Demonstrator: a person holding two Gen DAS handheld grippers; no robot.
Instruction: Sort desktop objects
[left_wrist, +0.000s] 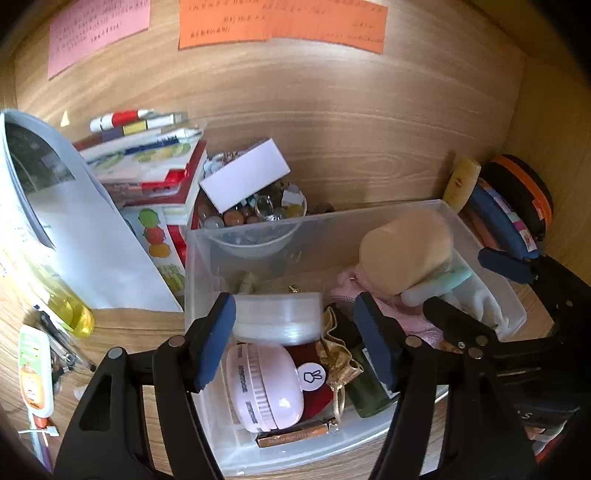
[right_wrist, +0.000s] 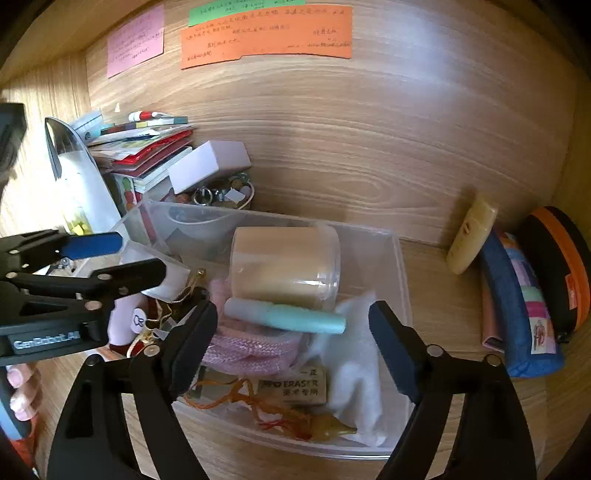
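Note:
A clear plastic bin on the wooden desk holds many small items. My left gripper is open over its left part, above a clear round case, a pink round fan and a gold pouch. My right gripper is open over the right part, above a teal tube, a beige jar, pink cord, an eraser and white cloth. Neither holds anything. The left gripper also shows in the right wrist view.
A stack of books, a white booklet and a bowl of trinkets with a white box stand behind left. A yellow bottle, blue pencil case and orange-black case stand right.

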